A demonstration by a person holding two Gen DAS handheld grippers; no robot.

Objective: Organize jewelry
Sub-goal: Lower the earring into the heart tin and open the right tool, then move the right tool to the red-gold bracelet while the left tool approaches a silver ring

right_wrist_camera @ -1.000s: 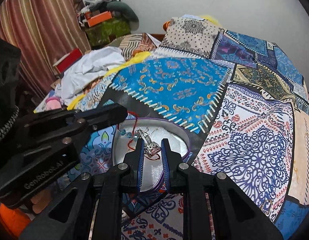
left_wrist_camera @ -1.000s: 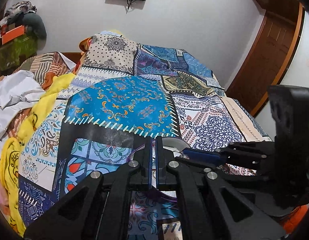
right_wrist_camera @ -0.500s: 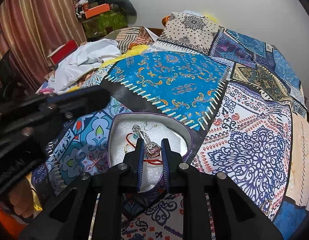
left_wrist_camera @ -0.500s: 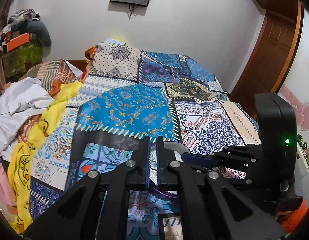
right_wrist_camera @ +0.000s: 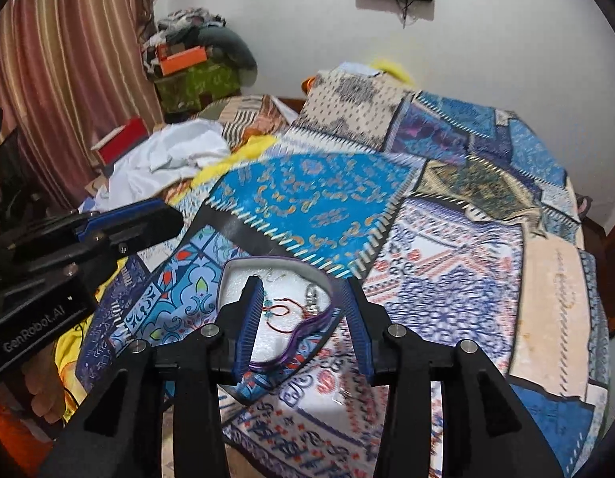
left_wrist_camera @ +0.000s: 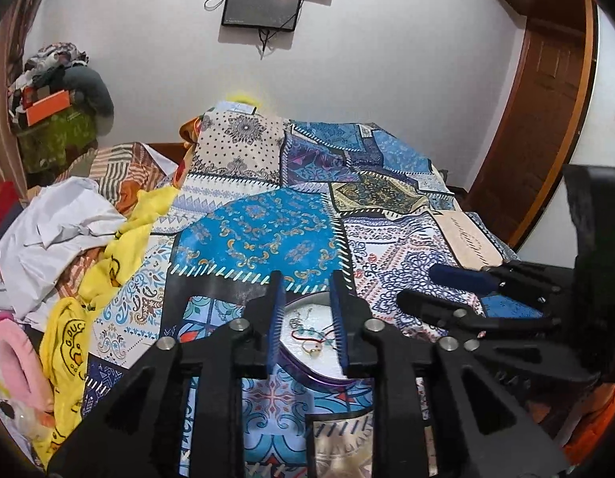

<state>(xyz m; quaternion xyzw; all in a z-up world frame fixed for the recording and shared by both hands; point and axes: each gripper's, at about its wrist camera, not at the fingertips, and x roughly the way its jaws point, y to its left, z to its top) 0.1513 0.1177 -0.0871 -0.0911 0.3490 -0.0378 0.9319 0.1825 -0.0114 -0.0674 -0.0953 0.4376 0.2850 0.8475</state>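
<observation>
A heart-shaped tray with a purple rim [right_wrist_camera: 307, 328] and white lining lies on the patchwork bedspread. In it lie a red cord bracelet [right_wrist_camera: 277, 314], a silver pendant piece [right_wrist_camera: 312, 298] and small rings [left_wrist_camera: 311, 348]. My right gripper [right_wrist_camera: 301, 312] is open and empty, raised just above the tray's near side. My left gripper [left_wrist_camera: 307, 312] is open and empty, held above the tray [left_wrist_camera: 303, 370]. Each gripper shows at the side of the other's view.
The patchwork bedspread [left_wrist_camera: 267, 235] covers the bed. White and yellow clothes [left_wrist_camera: 68, 231] are heaped at the left edge. A wooden door [left_wrist_camera: 546, 99] stands right, a striped curtain [right_wrist_camera: 68, 59] left, a screen on the far wall.
Both grippers have opened and pulled back and up from the tray. The silver pendant piece that my right gripper held now lies in the tray.
</observation>
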